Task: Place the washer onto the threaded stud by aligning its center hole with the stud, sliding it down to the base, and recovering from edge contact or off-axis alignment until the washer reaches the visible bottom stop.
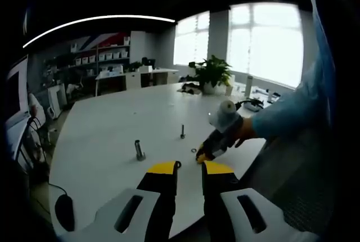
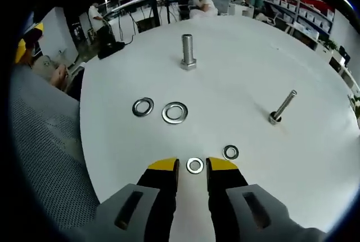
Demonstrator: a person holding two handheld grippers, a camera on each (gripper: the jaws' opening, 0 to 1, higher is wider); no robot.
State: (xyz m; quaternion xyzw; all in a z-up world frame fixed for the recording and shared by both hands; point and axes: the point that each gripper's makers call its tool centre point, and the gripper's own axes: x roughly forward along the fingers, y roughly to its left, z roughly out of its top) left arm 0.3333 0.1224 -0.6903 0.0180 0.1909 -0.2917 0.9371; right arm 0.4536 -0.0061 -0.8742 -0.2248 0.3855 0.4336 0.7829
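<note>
Right gripper view: the right gripper (image 2: 194,167) is seen low over the near edge of the white table (image 2: 236,73), its yellow-tipped jaws parted by a narrow gap.
Grip state, right: the jaws stand on either side of a small washer (image 2: 195,165) that lies flat on the table; no contact with it can be confirmed, so nothing is judged to be held.
Second small washer: it lies just beside the right jaw tip (image 2: 230,152), flat on the table.
Larger washers: two are found farther in, side by side toward the left edge, the bigger one (image 2: 175,112) next to the lesser one (image 2: 143,107).
Thin threaded stud: it is seen beyond, toward the right edge (image 2: 282,107), appearing tilted in this fisheye view.
Thick stud: it stands upright at the far side (image 2: 187,52).
Left gripper view: the left gripper (image 1: 190,169) is held above the near table edge with its jaws slightly apart and nothing between them.
Step in hand: pick-up of the small washer is judged to be under way; placement has not begun.
Next move: the jaws are to be closed on the washer rim, and the washer is then to be lifted and its hole centred over the thin stud.
</note>
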